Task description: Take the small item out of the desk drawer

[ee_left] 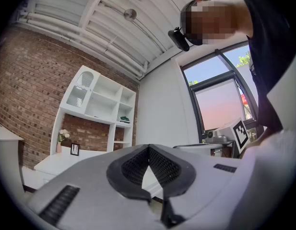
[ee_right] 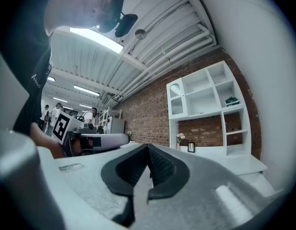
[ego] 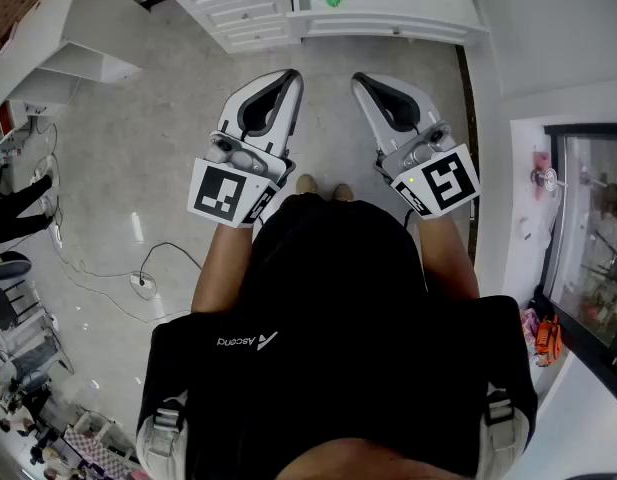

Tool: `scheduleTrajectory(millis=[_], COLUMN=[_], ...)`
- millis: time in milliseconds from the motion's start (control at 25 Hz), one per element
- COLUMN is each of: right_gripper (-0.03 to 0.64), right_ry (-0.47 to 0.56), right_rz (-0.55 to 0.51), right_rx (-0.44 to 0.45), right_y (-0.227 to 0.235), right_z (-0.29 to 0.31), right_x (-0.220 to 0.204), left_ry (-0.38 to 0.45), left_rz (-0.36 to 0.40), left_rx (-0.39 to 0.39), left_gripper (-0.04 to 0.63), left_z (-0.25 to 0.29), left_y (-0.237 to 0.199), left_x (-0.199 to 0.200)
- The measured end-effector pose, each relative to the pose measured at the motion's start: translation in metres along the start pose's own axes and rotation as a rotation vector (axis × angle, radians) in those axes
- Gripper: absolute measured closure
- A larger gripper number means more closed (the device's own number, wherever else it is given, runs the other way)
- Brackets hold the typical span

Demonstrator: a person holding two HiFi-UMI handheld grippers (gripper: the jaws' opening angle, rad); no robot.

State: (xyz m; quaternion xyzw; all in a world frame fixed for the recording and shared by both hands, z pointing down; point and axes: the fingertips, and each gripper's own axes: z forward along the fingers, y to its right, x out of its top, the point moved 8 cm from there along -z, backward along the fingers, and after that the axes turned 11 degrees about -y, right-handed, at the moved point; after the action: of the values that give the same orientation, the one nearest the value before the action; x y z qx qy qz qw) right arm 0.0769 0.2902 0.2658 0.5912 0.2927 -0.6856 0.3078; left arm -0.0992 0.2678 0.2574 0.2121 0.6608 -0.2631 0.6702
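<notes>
Two grippers are held side by side over the floor [ego: 138,138]: left gripper [ego: 291,78] and right gripper [ego: 360,80], each with jaws pressed together on nothing. Desk drawers [ego: 236,13] are seen shut, well ahead of both. The small item is hidden from every view.

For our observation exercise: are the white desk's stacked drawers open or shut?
Shut: in the head view the drawers sit with their fronts flush in one line, and none is pulled out.

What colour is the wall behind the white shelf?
Reddish-brown brick wall, seen best in the right gripper view, behind the white shelf.
</notes>
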Motion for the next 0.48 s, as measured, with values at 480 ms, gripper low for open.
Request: scheduleTrajectory(millis=[480], right_gripper=[0.614], right_ry=[0.047], right_rz=[0.009], right_rx=[-0.011], right_y=[-0.004], right_z=[0.024], right_x=[0.009], left_ry=[0.015], left_rz=[-0.011], left_rx=[-0.006], left_gripper=[0.597], left_z=[-0.007], left_y=[-0.030], left_x=[0.002])
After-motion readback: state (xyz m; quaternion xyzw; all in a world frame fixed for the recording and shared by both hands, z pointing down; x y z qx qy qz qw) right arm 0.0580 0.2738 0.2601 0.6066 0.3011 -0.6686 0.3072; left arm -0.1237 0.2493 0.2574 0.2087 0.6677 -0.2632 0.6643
